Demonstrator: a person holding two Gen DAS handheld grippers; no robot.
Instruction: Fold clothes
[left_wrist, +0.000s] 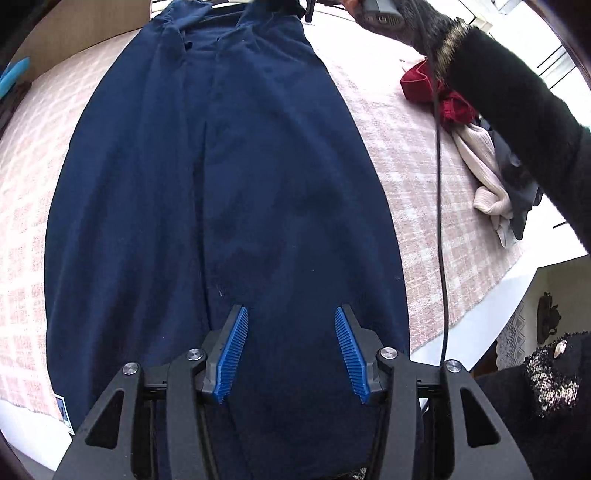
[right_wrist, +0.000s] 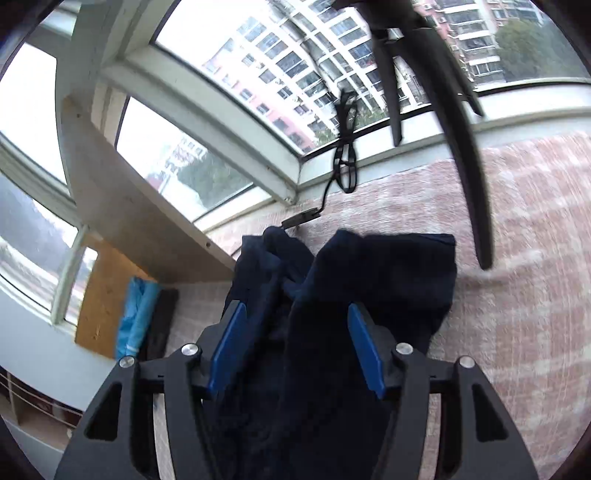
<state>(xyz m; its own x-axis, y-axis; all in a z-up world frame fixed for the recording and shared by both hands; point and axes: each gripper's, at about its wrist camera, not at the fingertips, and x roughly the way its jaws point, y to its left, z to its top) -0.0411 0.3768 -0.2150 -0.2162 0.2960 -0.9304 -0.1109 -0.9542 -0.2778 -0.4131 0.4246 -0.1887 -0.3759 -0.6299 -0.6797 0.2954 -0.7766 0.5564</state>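
We see navy trousers (left_wrist: 221, 177) spread lengthwise along the middle of the bed (left_wrist: 406, 166), cuffs toward the window-side edge. Our left claw (left_wrist: 291, 345) hovers released over the near end; our right claw (right_wrist: 295, 350) stands released above the cuffs, cloth between but unpinched.

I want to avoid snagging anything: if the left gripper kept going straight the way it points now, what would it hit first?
Most likely the navy garment spread on the pink checked cover. The left gripper points down at it, jaws apart, nothing between them. How close it is cannot be told.
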